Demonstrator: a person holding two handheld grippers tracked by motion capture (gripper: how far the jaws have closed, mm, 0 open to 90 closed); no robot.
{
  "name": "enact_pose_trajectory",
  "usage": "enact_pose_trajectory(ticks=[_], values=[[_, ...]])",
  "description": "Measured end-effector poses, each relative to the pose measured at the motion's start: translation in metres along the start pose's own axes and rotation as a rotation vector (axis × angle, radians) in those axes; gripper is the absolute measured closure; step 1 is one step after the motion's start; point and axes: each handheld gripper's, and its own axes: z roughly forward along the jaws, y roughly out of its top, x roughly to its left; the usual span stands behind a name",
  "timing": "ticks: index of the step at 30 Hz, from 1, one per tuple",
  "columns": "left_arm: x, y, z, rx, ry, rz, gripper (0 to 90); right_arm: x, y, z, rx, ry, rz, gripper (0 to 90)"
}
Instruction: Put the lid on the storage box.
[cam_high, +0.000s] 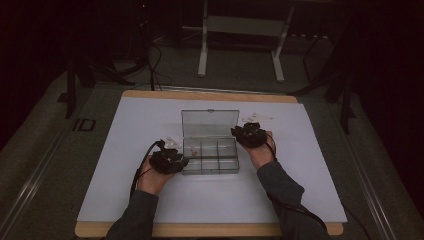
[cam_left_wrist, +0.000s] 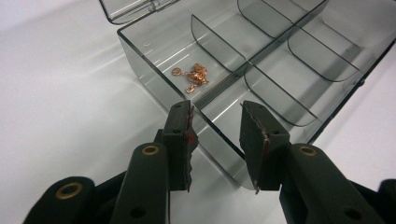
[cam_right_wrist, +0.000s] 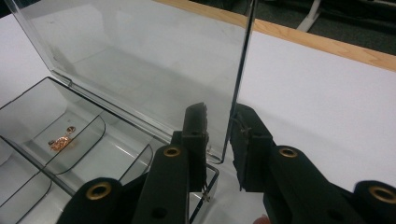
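Left gripper (cam_left_wrist: 218, 112) nearest: jaws spread wide, astride the front corner of the smoky clear plastic compartment box (cam_left_wrist: 154, 88), pads not seen pressing. Thin copper chain (cam_left_wrist: 196, 77) heaped in an end compartment just beyond. Box central on the white table sheet (cam_high: 130, 130).

Right gripper (cam_right_wrist: 220, 112) farther back: jaws parted, nothing pinched, side edge of the upright clear hinged lid (cam_right_wrist: 140, 60) between them, close against one pad.

Judged: lid handling. Best braced at the corner first, then swung about the hinge by a light nip, without twisting.
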Motion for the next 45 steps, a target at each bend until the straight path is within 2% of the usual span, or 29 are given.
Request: enact_pose_trajectory(ticks=[10, 17, 22, 30, 34, 36, 40, 45], values=[[0.002, 0.000, -0.001, 0.001, -0.017, 0.003, 66.8, 0.001, -0.003, -0.004, -0.008, 0.001, -0.002, 76.5], [0.003, 0.003, -0.005, -0.020, -0.018, -0.006, 69.2, 0.001, -0.003, -0.005, -0.009, 0.005, -0.008, 76.5], [0.003, 0.005, -0.010, -0.066, -0.021, -0.027, 69.1, 0.002, -0.004, -0.007, -0.013, 0.008, -0.008, 76.6], [0.007, 0.011, -0.021, -0.140, 0.010, -0.068, 72.2, 0.001, -0.005, -0.008, -0.015, 0.006, -0.017, 78.4], [0.008, 0.017, -0.027, -0.196, -0.003, -0.099, 70.9, 0.002, -0.006, -0.009, -0.017, 0.006, -0.019, 78.8], [0.008, 0.019, -0.029, -0.207, 0.001, -0.100, 70.9, 0.002, -0.006, -0.010, -0.016, 0.006, -0.019, 78.9], [0.004, 0.025, -0.036, -0.261, 0.011, -0.100, 71.9, 0.002, -0.007, -0.012, -0.019, 0.005, -0.026, 80.4], [0.002, 0.026, -0.035, -0.275, 0.027, -0.102, 77.6, 0.002, -0.009, -0.014, -0.024, 0.009, -0.026, 81.0]])
